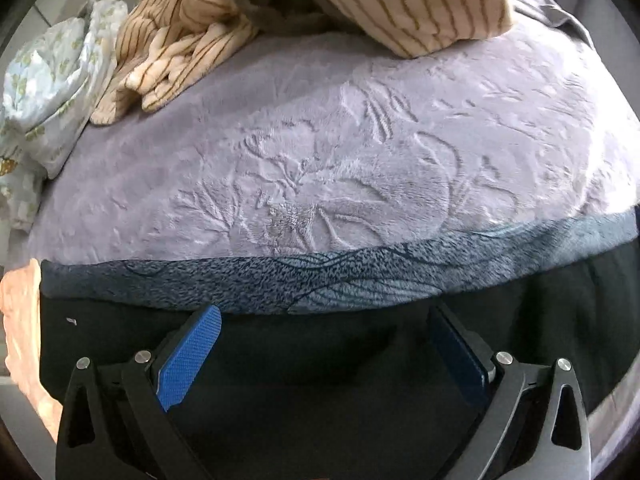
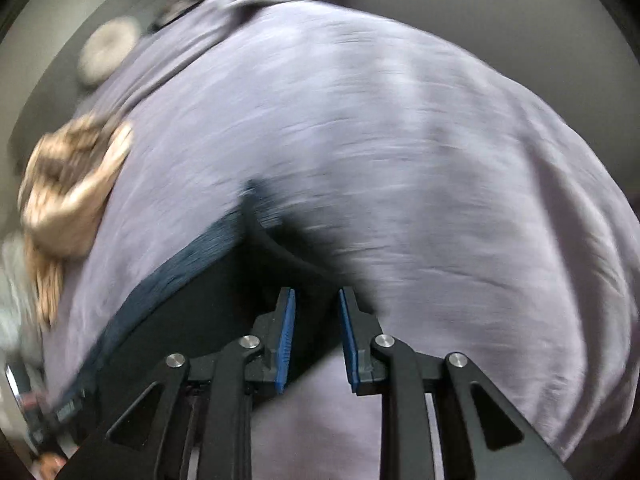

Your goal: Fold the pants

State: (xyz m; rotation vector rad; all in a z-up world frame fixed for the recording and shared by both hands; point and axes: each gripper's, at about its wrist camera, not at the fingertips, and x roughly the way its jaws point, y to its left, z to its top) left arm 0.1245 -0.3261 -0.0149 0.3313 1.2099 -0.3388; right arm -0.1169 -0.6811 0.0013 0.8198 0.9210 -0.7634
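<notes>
The black pants (image 1: 320, 368) lie flat on the lilac blanket (image 1: 340, 160), showing a strip of blue-grey fleece lining (image 1: 320, 280) along their far edge. My left gripper (image 1: 324, 320) hovers over the black cloth with its jaws wide open and holds nothing. In the blurred right wrist view, my right gripper (image 2: 317, 300) has its jaws narrowly apart around a corner of the black pants (image 2: 224, 304), with dark cloth between the blue pads (image 2: 286, 340). The fleece lining (image 2: 180, 268) runs off to the left.
A striped cream blanket (image 1: 188, 40) and a striped pillow (image 1: 408, 0) lie at the far side of the bed. A pale flowered quilt (image 1: 52, 80) is bunched at the far left. A peach cloth (image 1: 20, 320) sits left of the pants.
</notes>
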